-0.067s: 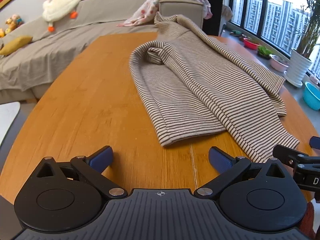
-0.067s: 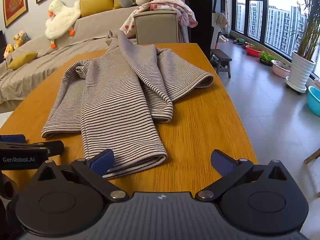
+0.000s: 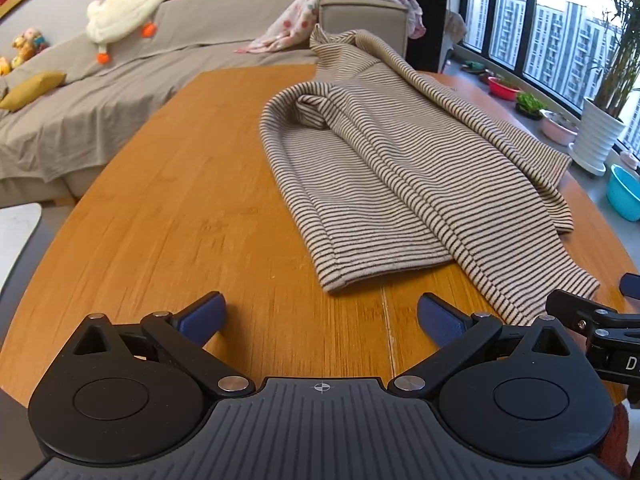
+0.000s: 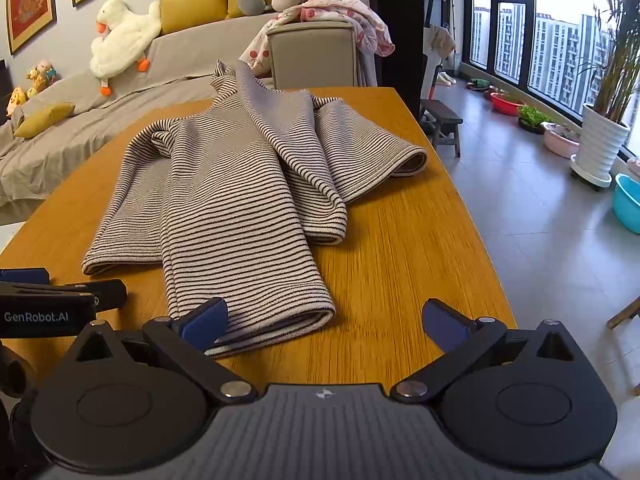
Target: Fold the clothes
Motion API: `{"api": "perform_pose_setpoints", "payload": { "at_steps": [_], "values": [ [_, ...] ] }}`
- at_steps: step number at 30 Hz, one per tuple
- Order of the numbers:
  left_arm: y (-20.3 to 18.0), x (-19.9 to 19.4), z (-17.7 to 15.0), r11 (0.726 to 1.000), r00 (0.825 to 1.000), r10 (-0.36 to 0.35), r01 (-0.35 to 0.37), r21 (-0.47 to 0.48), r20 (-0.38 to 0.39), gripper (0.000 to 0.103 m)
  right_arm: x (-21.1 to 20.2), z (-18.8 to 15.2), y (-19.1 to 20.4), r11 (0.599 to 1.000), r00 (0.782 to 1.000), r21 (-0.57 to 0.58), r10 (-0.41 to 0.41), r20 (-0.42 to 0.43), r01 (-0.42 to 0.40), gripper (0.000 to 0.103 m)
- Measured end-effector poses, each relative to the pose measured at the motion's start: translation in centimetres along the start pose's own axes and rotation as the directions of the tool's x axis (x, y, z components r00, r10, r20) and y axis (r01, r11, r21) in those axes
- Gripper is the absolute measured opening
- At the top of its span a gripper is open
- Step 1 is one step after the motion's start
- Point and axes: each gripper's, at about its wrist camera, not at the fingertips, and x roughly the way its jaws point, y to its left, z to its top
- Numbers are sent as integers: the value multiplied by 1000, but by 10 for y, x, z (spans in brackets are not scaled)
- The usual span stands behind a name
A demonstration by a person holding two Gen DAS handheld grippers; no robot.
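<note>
A beige garment with dark stripes [image 3: 400, 176] lies partly folded on the wooden table [image 3: 180, 220], its far end draped off the back edge. It also shows in the right wrist view [image 4: 240, 200]. My left gripper [image 3: 320, 314] is open and empty, hovering over bare wood just short of the garment's near hem. My right gripper [image 4: 324, 316] is open and empty, its left fingertip [image 4: 204, 316] over the near hem of the folded sleeve. Each gripper shows at the edge of the other's view.
A grey sofa [image 3: 120, 92] with a plush goose [image 3: 124, 0] and cushions stands behind the table. A chair [image 4: 312, 52] with a pink blanket is at the table's far end. Plant pots and basins [image 4: 628, 204] line the window on the right.
</note>
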Motion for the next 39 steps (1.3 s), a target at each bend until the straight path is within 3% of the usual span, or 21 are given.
{"api": "perform_pose_setpoints", "payload": {
  "at_steps": [6, 39],
  "values": [
    [-1, 2, -1, 999, 999, 36, -36, 30, 19, 103, -1, -2, -2, 1000, 1000, 6, 10, 29, -10, 103],
    [-1, -3, -5, 999, 999, 37, -38, 24, 37, 103, -3, -6, 2, 1000, 998, 7, -4, 65, 4, 103]
  ]
}}
